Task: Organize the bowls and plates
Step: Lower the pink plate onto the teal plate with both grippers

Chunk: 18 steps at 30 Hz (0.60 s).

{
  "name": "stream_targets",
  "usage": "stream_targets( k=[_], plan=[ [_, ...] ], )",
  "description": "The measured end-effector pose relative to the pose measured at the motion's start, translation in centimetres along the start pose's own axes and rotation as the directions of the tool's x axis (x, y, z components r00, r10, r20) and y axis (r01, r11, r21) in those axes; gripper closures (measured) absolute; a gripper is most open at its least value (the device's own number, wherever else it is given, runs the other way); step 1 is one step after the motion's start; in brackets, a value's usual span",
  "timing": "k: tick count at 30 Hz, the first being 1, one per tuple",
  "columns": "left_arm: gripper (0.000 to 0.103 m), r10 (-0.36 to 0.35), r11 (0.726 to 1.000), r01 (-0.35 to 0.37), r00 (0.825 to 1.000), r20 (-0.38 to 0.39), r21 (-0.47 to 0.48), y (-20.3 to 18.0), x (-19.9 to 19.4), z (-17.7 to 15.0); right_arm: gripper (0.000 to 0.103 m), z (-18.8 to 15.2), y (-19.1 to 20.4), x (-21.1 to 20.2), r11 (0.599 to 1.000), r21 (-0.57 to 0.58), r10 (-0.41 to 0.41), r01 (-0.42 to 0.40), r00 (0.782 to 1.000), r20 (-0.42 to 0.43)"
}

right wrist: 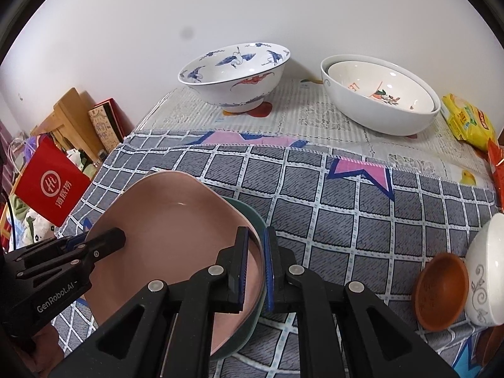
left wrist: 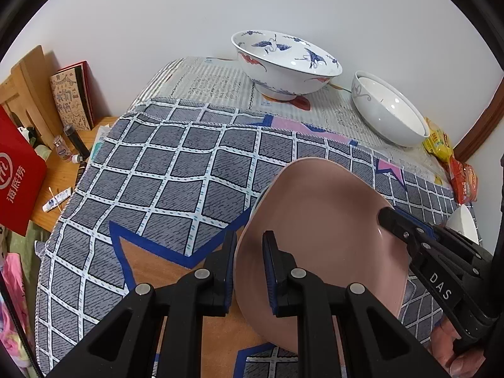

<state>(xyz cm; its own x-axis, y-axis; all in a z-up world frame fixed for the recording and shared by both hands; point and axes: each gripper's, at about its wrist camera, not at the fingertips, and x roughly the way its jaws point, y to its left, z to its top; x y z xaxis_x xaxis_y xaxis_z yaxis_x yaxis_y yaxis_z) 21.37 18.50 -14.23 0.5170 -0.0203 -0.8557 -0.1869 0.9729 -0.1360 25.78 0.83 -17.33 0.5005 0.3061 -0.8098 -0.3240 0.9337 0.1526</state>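
plates: one pink plate stacked on one green plate, over the checked cloth | bowls: crane bowl, two nested white bowls, brown bowl, patterned white bowl | left gripper angled down, clamped on pink plate's left rim | right gripper angled down, clamped on both plates' right rims

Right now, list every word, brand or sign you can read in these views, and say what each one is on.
"DAS": right gripper body.
"GenRobot.AI": left gripper body.
"海底捞": red bag.
Book cover: hand-drawn characters, unreadable.
Snack packets, tube, inner bowl lettering: too small or blurred.
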Motion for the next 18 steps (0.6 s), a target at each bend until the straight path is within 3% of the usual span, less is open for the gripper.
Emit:
stream_targets(
  k=[13,18],
  plan=[
    [0.087,-0.008,1.000,0.009,0.999,-0.039,0.002,-0.3,1.0,-0.4,0.086,0.7,0.0,1.5,0.998,-0.047,-0.031,0.031,1.000,0.002],
    [0.087,-0.007,1.000,0.008,0.999,-0.043,0.011,-0.3,0.7,-1.2,0.074,0.6,-0.3,0.8,0.999,-0.020,-0.032,0.032,0.999,0.012]
  ],
)
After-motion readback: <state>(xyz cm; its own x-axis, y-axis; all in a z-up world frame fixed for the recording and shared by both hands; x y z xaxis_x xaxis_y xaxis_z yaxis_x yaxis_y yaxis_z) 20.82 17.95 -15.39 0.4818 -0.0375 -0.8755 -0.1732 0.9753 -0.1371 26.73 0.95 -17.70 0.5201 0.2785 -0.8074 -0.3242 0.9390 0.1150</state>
